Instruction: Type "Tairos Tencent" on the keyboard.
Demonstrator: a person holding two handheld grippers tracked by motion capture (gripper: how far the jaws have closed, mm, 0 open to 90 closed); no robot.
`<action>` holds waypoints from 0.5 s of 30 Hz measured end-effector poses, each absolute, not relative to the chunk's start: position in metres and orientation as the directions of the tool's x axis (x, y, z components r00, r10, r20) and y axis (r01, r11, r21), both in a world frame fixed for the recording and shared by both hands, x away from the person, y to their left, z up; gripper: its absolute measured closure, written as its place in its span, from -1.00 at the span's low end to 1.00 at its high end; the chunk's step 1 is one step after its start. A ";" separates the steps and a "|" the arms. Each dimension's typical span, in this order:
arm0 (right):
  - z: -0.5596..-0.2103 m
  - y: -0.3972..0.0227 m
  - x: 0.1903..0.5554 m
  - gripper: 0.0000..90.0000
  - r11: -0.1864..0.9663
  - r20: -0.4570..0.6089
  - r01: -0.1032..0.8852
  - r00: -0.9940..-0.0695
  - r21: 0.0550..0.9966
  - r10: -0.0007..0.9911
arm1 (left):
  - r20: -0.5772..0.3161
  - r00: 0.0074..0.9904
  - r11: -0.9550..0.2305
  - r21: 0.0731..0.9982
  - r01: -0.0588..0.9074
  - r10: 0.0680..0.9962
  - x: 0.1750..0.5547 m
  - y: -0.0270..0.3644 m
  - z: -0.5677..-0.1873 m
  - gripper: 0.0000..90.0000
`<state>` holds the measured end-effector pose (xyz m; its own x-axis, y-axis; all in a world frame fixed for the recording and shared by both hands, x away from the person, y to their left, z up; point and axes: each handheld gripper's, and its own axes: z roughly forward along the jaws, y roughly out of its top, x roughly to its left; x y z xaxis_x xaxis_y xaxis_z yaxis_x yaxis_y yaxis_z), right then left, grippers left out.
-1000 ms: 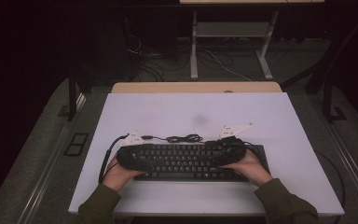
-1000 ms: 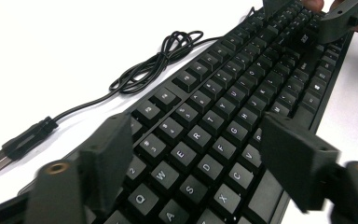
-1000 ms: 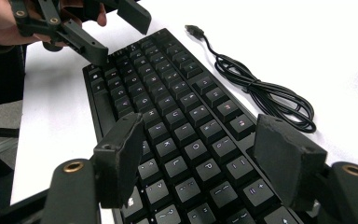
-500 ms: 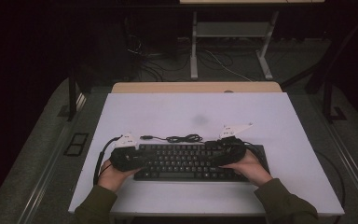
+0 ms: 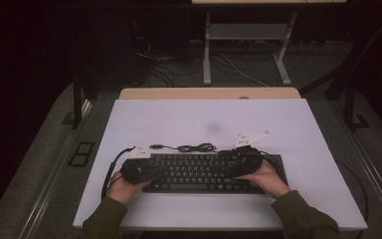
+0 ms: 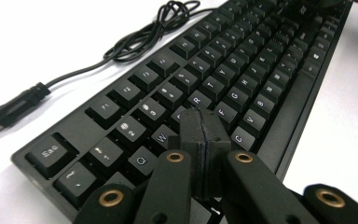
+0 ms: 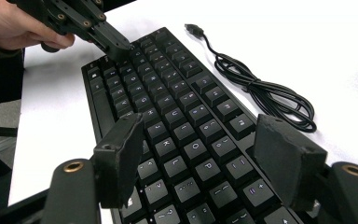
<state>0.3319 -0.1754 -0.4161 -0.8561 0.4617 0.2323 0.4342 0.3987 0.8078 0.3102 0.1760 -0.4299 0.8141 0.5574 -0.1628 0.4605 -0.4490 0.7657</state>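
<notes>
A black keyboard [image 5: 199, 174] lies near the table's front edge, its black USB cable [image 5: 189, 148] coiled loose behind it. My left gripper [image 6: 204, 133] hovers just over the keys at the left end. Its jaws have just been closing and now stand shut, pads together with nothing between them. From the right gripper view, the left gripper [image 7: 121, 46] has its tip down at the far keys. My right gripper [image 7: 200, 123] is open above the right half of the keyboard [image 7: 177, 116], and nothing is between its pads [image 7: 121, 154].
The white table [image 5: 278, 124] has bare room behind and to both sides of the keyboard. The cable's plug [image 6: 14, 109] lies loose on the table. A wooden strip [image 5: 209, 93] runs along the far edge, with dark floor and desk legs beyond.
The left hand has shifted slightly at the keyboard's left end. The right hand has kept still.
</notes>
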 end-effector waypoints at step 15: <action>-0.416 -0.176 0.332 -0.28 0.399 0.233 0.435 -0.855 0.807 0.463 | -0.149 0.823 -0.490 0.740 0.461 0.548 0.310 0.169 -0.436 0.98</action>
<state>0.3321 -0.1759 -0.4160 -0.8554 0.4627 0.2328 0.4353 0.3985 0.8073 0.3101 0.1692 -0.4364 0.8231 0.5480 -0.1493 0.4605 -0.4901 0.7401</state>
